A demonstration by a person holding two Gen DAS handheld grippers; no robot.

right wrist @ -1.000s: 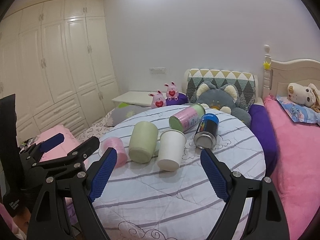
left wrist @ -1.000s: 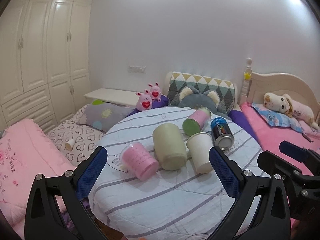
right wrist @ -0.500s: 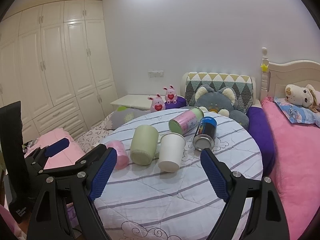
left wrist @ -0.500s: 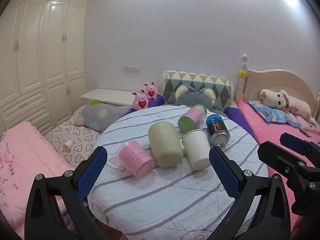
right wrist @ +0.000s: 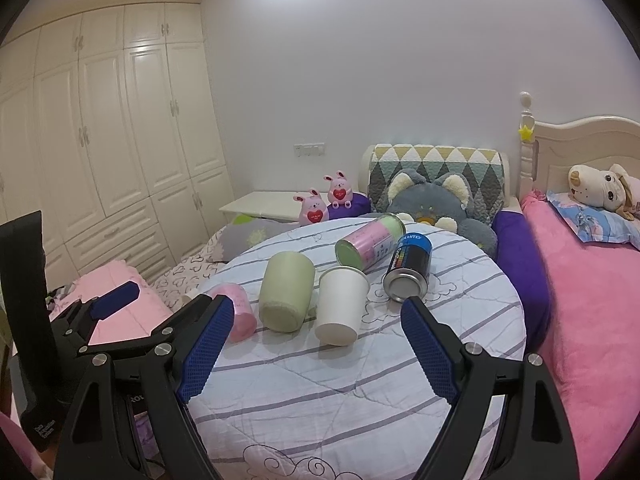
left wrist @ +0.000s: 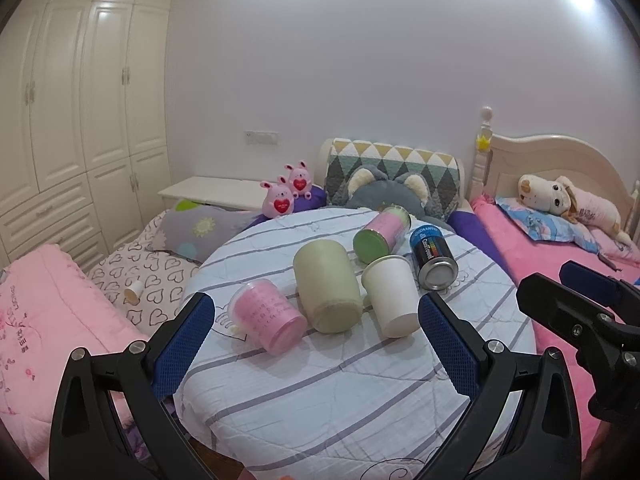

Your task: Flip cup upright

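Observation:
Several containers lie tipped on a round table with a striped cloth (left wrist: 320, 392). From left: a pink plastic cup (left wrist: 266, 317), a pale green cup (left wrist: 326, 286), a white paper cup (left wrist: 392, 300), a pink-and-green can (left wrist: 382, 232) and a blue-and-black can (left wrist: 432, 250). They also show in the right wrist view: pink cup (right wrist: 238, 314), green cup (right wrist: 285, 290), white cup (right wrist: 342, 304). My left gripper (left wrist: 316, 344) is open and empty, short of the cups. My right gripper (right wrist: 316, 350) is open and empty, in front of the white cup.
Beds with pink covers (left wrist: 568, 264) flank the table. Plush toys (left wrist: 286, 196) and a grey cushion (right wrist: 436, 200) sit behind it. White wardrobes (right wrist: 120, 140) fill the left wall. The other gripper shows at each view's edge (left wrist: 580, 312).
Both views have shifted slightly; the cups and cans lie as before. Both grippers stay open and empty.

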